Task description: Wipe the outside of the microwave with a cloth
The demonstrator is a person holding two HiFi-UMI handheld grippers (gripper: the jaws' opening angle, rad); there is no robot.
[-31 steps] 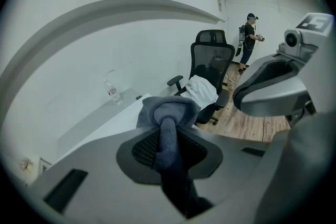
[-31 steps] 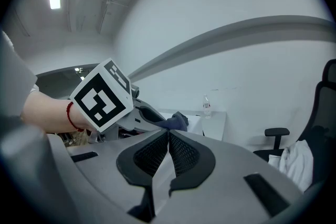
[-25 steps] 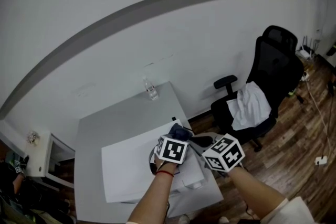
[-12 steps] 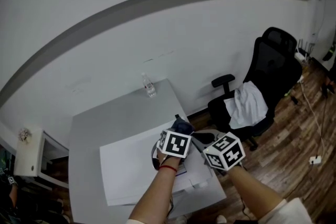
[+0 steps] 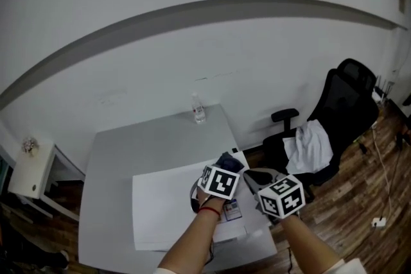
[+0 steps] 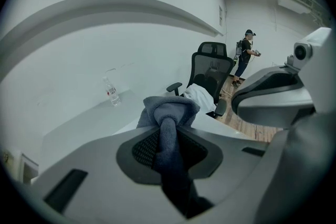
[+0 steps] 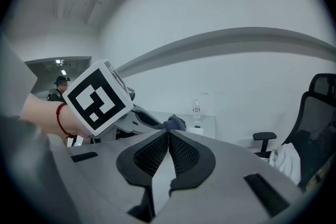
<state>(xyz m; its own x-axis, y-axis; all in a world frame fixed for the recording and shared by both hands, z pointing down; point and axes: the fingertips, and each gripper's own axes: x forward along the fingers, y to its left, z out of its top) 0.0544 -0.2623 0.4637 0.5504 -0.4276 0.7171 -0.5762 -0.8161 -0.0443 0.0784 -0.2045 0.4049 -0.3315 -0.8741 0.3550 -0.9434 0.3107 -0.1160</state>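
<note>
Now, in the head view, my left gripper (image 5: 223, 169) carries a dark blue cloth (image 5: 229, 160) at its tip, just beside my right gripper (image 5: 252, 174). Left gripper view: jaws clamped on the bunched, fuzzy fold. Right gripper view: jaws together, empty.

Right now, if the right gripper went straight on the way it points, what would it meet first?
Probably the dark cloth held by the left gripper, right ahead; depth is unclear.

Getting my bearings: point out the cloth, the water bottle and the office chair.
cloth (image 6: 170, 110), left gripper view, its bunched end.
water bottle (image 5: 199, 113), head view, its body.
office chair (image 5: 353, 99), head view, its backrest.
</note>
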